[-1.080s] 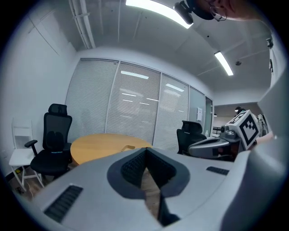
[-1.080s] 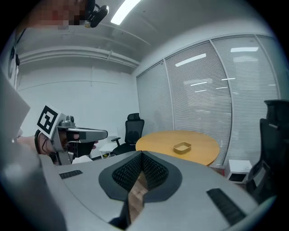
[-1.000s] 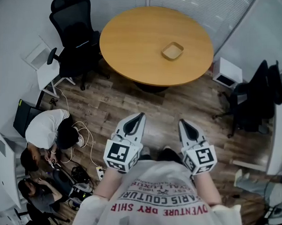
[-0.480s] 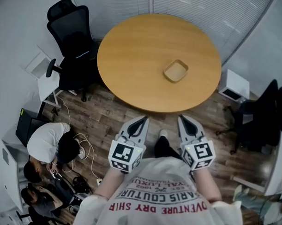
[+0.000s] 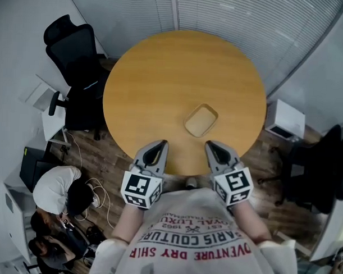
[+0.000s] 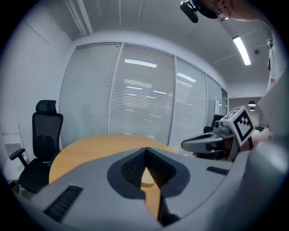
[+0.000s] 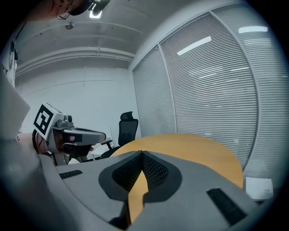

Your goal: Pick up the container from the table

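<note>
Closer now than a second ago, the round wooden surface (image 5: 162, 77) fills the middle of the head view. Both my claws, which hung over the plank floor back then, now have their tips over its near edge.

The container (image 5: 201, 120), a shallow tan tray with rounded corners, was far off across the surface. It now lies just ahead of my tips, in the gap between the two claws and nearer the right one. It sits flat on the wood and touches neither claw.

My left claw (image 5: 161, 143) has its jaws pressed together with nothing between them. In the left gripper view its tips (image 6: 145, 149) meet in a point, and a pale tan patch that I take for the container (image 6: 147, 179) shows through the slot below them. My right claw (image 5: 208, 144) is pressed together too, and empty. In its own view the tips (image 7: 142, 152) meet over bare wood.

A black office chair (image 5: 73, 63) stands at the surface's left.
</note>
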The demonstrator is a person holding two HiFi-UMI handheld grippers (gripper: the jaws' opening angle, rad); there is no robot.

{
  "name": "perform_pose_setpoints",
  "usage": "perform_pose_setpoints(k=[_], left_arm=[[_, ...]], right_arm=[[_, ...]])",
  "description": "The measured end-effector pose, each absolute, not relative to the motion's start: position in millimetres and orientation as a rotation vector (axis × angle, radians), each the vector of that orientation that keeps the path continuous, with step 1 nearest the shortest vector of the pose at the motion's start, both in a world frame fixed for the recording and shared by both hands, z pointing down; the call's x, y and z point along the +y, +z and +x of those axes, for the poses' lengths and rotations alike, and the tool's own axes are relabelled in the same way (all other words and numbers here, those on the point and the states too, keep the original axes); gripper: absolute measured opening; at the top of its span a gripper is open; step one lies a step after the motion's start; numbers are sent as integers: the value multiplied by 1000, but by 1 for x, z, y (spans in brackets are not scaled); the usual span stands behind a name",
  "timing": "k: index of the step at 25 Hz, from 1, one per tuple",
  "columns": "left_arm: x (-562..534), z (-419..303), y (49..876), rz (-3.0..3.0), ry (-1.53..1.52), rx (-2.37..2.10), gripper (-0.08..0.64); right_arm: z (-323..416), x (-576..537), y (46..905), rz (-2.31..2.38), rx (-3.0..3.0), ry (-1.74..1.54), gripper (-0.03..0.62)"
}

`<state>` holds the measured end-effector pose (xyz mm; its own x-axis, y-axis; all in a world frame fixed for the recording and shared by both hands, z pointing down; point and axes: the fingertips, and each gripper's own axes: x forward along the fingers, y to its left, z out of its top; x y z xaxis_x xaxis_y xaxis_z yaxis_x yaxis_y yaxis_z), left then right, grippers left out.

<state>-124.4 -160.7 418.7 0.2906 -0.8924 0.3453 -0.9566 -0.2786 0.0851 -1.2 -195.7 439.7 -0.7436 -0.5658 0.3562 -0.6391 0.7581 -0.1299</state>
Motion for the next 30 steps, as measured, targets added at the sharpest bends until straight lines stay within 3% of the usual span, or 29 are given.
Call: perform_pose_setpoints(k=[12,25,26,28,30], left_arm=[[-251,-128,453,2332,399,-1501,2],[-302,-125,517,2429,402,-1273,2],[-305,-126,518,2436,407,-1261,2],[-311,-126,519,2455,414,-1245,2],[-315,-125,519,2466,416,-1231,2]], right_arm=[[2,-276,495,1126,-2438,461,0],[28,-288,598,1352,-2099,732,3],[30,-292,603,1382,-2073,734,8],[32,-297,614,1422,-2025,754,94],[35,-300,625,1438,-1975,788,120]])
